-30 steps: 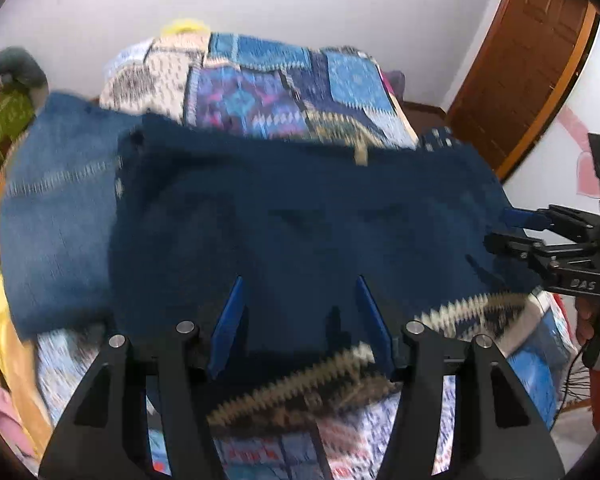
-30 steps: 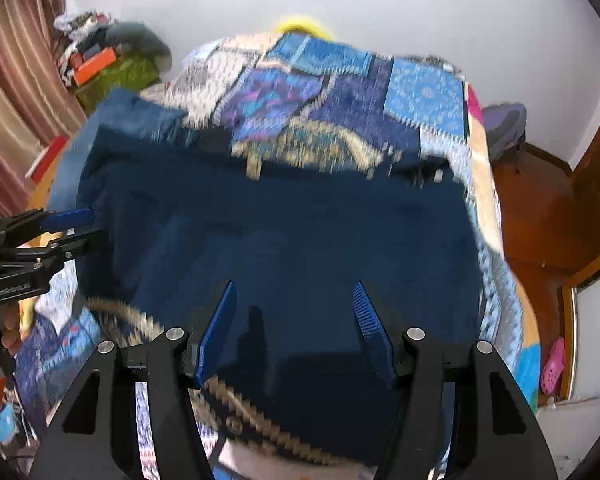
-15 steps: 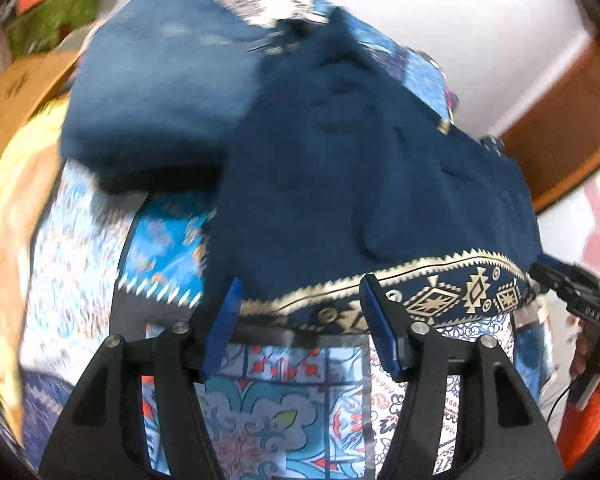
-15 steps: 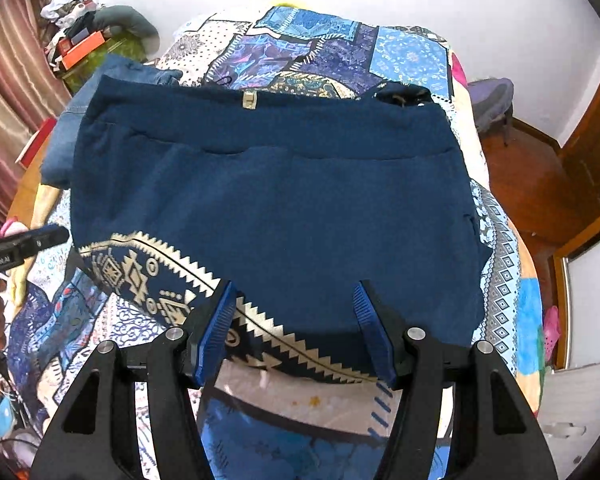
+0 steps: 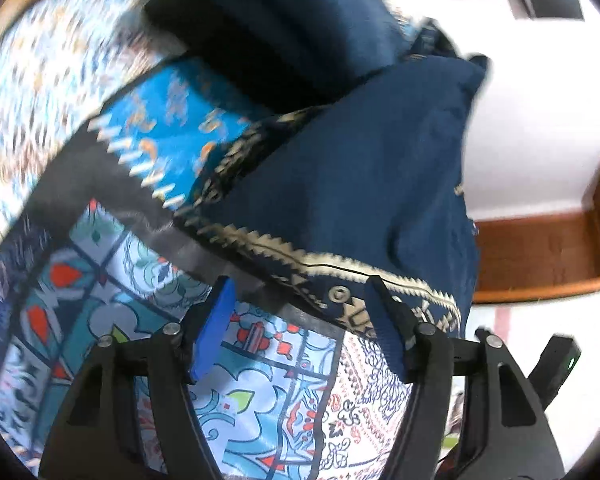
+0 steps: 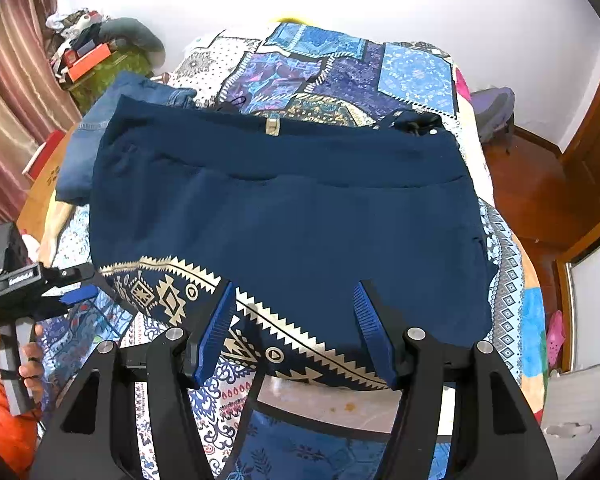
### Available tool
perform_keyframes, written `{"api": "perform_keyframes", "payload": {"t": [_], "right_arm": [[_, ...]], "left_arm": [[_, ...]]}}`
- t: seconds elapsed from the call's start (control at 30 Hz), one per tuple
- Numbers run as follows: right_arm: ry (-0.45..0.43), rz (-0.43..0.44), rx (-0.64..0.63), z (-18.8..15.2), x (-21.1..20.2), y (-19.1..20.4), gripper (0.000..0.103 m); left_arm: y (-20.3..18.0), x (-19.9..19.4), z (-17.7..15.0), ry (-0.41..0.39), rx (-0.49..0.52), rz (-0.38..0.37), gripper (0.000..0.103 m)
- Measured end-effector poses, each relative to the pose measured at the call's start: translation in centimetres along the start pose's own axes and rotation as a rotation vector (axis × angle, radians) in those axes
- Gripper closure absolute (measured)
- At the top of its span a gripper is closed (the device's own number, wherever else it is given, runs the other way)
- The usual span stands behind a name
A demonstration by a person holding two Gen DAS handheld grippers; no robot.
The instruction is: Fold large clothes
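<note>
Navy skirt (image 6: 284, 216) hem lies between right gripper (image 6: 296, 332) jaws.

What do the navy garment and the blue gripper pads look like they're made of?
Navy garment: soft matte fabric, probably knit cotton or fleece; it drapes in soft folds, and its hem carries a cream geometric band, printed or woven. Pads on the right gripper: ribbed blue, likely rubber or plastic, matte, with fine ridges on the faces.

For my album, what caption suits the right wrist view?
Dark blue garment with gold zigzag hem spread on a patchwork bedspread, open right gripper over its hem.
</note>
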State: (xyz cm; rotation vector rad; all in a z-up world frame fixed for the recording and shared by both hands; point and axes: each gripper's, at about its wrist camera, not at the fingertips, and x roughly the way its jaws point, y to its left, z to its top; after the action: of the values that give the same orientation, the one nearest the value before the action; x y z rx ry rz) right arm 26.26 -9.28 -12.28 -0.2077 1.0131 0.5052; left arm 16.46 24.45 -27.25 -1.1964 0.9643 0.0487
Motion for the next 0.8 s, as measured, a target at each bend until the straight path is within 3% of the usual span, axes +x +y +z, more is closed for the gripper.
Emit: {"api": "perform_keyframes", "payload": {"t": [0.13, 0.2, 0.37, 0.43, 0.57, 0.63, 0.7, 0.8], "right_arm": [[0.012, -0.022, -0.011, 0.0, 0.4, 0.1, 0.046], [0.018, -0.023, -0.011, 0.0, 0.6, 0.0, 0.046], [0.027, -0.025, 0.005, 0.1, 1.1, -0.5, 0.046], [0.036, -0.022, 0.018, 0.1, 1.5, -0.8, 0.046], [0.049, -0.013, 0.040, 0.1, 2.0, -1.2, 0.046], [0.046, -0.012, 0.039, 0.1, 1.9, -1.3, 0.046], [0.042, -0.012, 0.036, 0.1, 1.7, -1.3, 0.046], [0.035, -0.010, 0.040, 0.3, 1.4, -1.4, 0.046]], "left_arm": [[1.6, 1.5, 0.6, -0.002, -0.111, -0.054, 0.032], [2.2, 2.3, 0.8, -0.038, -0.159, -0.038, 0.032], [2.0, 3.6, 1.8, -0.089, -0.209, -0.090, 0.028], [1.3, 4.5, 2.2, -0.102, -0.205, -0.110, 0.028], [-0.5, 5.7, 2.6, -0.139, -0.131, -0.053, 0.029], [-1.5, 5.7, 2.5, -0.159, -0.086, -0.020, 0.040], [-3.0, 5.1, 2.0, -0.197, -0.011, 0.028, 0.060], [-5.0, 3.5, 0.8, -0.276, 0.068, 0.107, 0.082]]}}
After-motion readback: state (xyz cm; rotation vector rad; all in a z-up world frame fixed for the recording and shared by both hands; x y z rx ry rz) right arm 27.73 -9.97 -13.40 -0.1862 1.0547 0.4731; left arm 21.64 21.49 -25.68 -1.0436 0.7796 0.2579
